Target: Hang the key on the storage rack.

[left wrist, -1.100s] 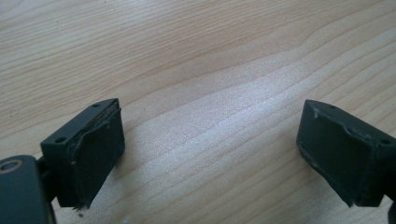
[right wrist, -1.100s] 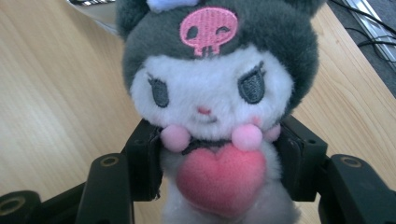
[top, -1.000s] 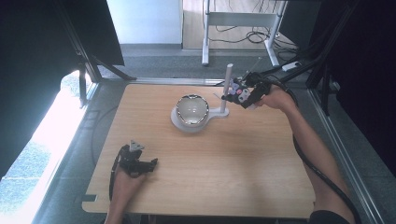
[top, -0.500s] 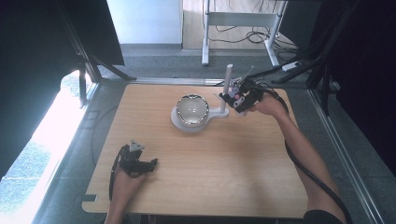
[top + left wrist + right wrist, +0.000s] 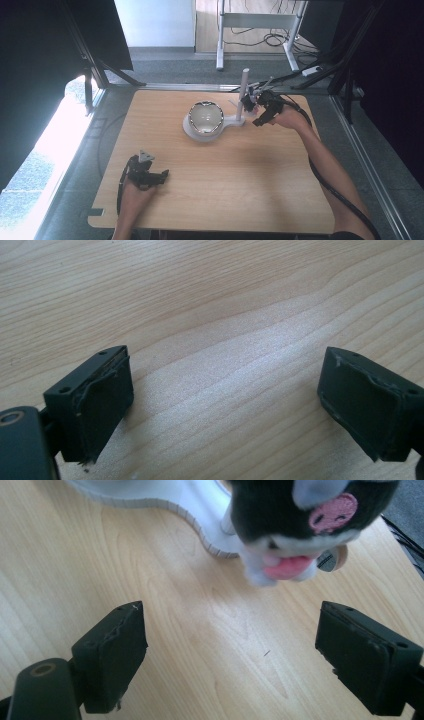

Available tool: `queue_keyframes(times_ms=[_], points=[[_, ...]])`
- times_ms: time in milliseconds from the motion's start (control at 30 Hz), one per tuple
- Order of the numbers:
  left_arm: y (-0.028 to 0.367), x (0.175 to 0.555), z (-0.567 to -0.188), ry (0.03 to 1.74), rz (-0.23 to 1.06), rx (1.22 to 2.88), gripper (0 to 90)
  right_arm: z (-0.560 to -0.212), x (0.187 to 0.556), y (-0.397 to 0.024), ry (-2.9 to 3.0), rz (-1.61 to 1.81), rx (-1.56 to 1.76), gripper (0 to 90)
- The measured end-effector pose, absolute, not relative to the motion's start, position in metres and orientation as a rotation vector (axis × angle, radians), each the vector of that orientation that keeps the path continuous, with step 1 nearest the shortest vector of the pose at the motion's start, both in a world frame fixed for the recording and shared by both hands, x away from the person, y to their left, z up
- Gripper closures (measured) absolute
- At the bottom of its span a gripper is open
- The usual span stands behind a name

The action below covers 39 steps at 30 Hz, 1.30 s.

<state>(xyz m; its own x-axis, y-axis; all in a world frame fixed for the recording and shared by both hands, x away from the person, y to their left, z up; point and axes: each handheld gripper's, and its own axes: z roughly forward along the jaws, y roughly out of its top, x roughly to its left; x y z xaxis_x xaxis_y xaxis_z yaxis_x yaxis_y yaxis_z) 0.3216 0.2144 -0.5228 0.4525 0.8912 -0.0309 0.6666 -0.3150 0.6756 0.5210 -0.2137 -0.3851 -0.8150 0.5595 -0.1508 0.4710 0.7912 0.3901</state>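
A small plush toy (image 5: 280, 515), black and white with pink patches, sits by the end of a white stand (image 5: 190, 500). In the high view the plush toy (image 5: 248, 102) lies at the foot of the stand's upright post (image 5: 243, 90), and a shiny metal bowl (image 5: 205, 117) rests on the stand's round base. My right gripper (image 5: 230, 617) is open, jaws wide apart over bare wood, with the toy just beyond them. In the high view that right gripper (image 5: 257, 110) is right of the post. My left gripper (image 5: 225, 360) is open over the tabletop, near the front left (image 5: 156, 176).
The wooden table (image 5: 225, 190) has bare room across its middle and front right. Beyond its far edge are a grey floor, cables and a white frame (image 5: 260, 20). Dark panels stand on both sides.
My right gripper has shifted slightly towards the post and a little nearer the person. The left gripper has not moved.
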Motion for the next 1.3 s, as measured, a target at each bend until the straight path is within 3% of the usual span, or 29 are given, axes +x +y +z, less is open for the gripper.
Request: queue_keyframes(times_ms=[1300], points=[[0.214, 0.322, -0.523, 1.296, 0.467, 2.084, 7.6, -0.393, 0.457, -0.237, 2.696, 0.64, 0.75, 11.8]])
